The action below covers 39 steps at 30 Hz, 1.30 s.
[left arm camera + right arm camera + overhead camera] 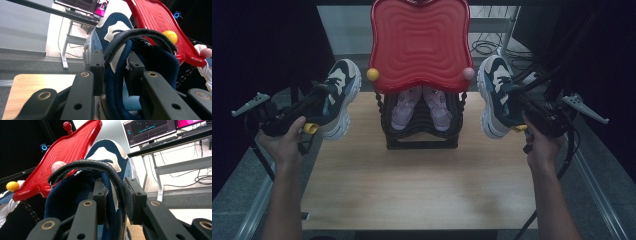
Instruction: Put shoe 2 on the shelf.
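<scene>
Two navy-and-white sneakers hang in the air on either side of a small shoe rack. My left gripper [314, 102] is shut on the heel collar of the left sneaker [340, 95], whose toe points away. In the left gripper view the jaws pinch that sneaker's [117, 62] padded collar. My right gripper [518, 102] is shut on the collar of the right sneaker [497, 95]. The right gripper view shows the same pinch on its sneaker [100, 195]. A pair of pink child's shoes [422, 107] sits on the black rack [422, 140] under a red wavy shelf [419, 42].
The rack stands at the far middle of a wooden table [417, 185]. Yellow [372, 74] and pink [468, 73] knobs stick out at the red shelf's front corners. Desk legs and cables [484, 47] lie on the floor behind. Dark curtains flank both sides.
</scene>
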Tool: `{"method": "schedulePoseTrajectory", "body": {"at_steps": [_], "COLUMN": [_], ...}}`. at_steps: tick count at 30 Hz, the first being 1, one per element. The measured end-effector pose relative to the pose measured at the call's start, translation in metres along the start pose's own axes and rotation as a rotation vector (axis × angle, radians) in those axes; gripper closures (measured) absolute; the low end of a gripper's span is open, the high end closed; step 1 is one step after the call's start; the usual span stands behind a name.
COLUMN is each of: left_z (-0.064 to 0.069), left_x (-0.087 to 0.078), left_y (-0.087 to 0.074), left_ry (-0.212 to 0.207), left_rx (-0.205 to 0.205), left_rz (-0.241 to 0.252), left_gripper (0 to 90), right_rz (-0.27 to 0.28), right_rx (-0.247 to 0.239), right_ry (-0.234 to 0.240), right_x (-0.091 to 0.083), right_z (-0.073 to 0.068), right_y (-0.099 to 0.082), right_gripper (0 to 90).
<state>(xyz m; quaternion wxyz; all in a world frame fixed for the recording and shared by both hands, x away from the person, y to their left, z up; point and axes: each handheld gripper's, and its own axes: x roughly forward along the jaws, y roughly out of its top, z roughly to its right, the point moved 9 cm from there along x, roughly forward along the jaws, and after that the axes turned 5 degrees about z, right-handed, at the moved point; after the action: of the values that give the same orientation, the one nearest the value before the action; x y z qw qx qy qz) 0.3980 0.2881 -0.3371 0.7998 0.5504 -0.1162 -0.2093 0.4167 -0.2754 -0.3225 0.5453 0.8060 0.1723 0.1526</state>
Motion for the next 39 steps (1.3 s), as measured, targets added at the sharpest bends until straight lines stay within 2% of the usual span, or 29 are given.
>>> {"method": "schedulePoseTrajectory", "body": {"at_steps": [10,24,34,39], "left_z": [0.000,0.003,0.010,0.017], "left_x": [0.004,0.010,0.016,0.021], "left_y": [0.015,0.033,0.046,0.053], "left_ry": [0.001,-0.001,-0.008,-0.019], "left_rx": [-0.009,-0.013,-0.003,0.006], "left_rz": [0.020,0.039,0.045,0.047], "left_gripper": [72.4,72.4,72.4,72.4], "right_rz": [0.003,0.012,0.021,0.022], "right_rx": [-0.002,-0.010,-0.008,-0.014], "right_ry": [-0.001,0.018,0.013,0.020], "right_x": [0.006,0.010,0.016,0.022], "right_z": [-0.002,-0.012,-0.013,-0.019], "right_y": [0.011,0.027,0.037,0.045], "right_gripper": [72.9,72.9,72.9,72.9]}}
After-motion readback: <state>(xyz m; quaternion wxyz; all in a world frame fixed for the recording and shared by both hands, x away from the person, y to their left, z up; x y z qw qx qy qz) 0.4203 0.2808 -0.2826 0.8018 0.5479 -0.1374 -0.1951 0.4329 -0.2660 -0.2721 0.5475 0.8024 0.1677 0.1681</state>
